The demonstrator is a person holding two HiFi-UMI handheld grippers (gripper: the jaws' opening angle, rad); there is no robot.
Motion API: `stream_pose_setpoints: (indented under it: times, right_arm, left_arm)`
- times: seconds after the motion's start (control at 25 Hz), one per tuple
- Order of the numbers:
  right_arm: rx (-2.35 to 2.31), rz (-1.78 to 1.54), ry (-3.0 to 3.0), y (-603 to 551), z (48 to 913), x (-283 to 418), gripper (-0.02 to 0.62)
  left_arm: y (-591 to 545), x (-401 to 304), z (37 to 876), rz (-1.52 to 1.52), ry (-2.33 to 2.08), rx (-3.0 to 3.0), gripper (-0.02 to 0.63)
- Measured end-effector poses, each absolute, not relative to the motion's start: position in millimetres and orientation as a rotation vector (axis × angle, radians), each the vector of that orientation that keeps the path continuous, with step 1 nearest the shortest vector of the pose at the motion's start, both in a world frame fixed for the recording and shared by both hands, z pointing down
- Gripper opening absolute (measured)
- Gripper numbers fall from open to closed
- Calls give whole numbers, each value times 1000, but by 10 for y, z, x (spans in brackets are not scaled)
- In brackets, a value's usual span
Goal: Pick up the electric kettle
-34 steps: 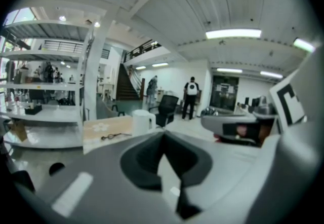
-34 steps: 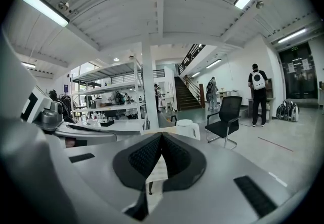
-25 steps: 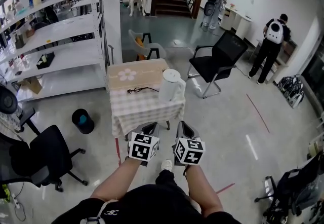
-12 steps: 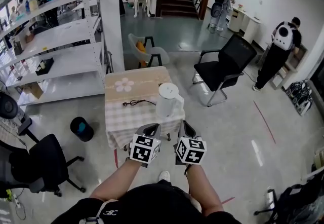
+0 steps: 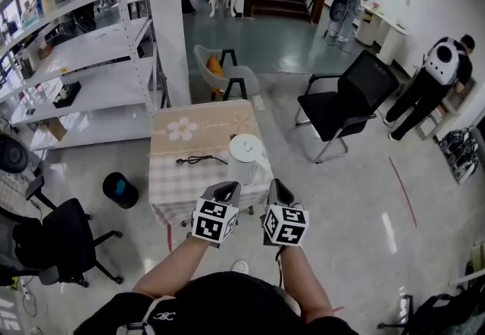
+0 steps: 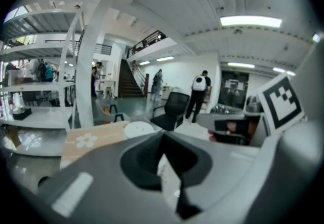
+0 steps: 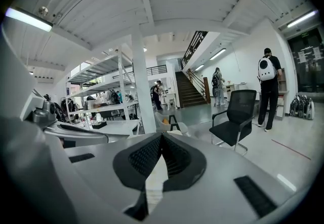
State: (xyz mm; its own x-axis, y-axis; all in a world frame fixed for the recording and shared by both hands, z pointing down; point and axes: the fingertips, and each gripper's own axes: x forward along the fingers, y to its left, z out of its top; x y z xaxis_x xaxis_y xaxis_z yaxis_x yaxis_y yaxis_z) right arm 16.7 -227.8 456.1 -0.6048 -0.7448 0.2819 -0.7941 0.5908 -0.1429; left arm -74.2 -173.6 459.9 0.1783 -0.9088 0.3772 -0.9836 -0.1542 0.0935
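Step in hand, as I judged it: the approach, with nothing grasped yet. A white electric kettle (image 5: 246, 153) stood upright on the near right part of a small square table (image 5: 170, 183). The table was draped in checked cloth and had a beige, flower-printed top.

The left gripper (image 5: 226, 188) and right gripper (image 5: 277, 186) were held side by side at the table's near edge, short of the kettle and touching nothing. Each gripper's own view showed its jaws pressed fully together with nothing between them. The left gripper view also showed the kettle's round top just beyond the closed tips.

Next move, as judged: one gripper would need to spread its jaws before reaching in for the handle or body. From above I could not tell which side the handle faced.

Around the table:
- A thin black cable (image 5: 201, 161) lay on the cloth left of the kettle, apart from it; a possible snag.
- A black mesh office chair (image 5: 345, 106) stood to the table's right.
- A round black bin (image 5: 121, 188) sat on the floor to the left.
- A black swivel chair (image 5: 53, 239) stood nearer, on the left.

Nothing stood between the grippers and the kettle.
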Motion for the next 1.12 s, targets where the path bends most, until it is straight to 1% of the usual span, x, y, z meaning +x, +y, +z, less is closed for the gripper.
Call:
stream_pose_setpoints:
  times: [0.48,1.0,1.04,1.12]
  right_arm:
    - [1190,400,-2609,-2747,4824,243,-2]
    - [1290,432,-2497,-2859,5058,450,-2]
    - [1304,441,-2482,-2873,5083,482,-2]
    - [1325,455,-2455,-2882,5134,528,-2]
  left_arm:
    - [-2220,-638,4908,383,-1767,2112,0]
    - [-2569,-496,5281,428,-1592,2208,3]
    - [-2593,-479,5312,432,-1574,2211,31]
    - [-2627,-440,5381,442,-1540,2219,49]
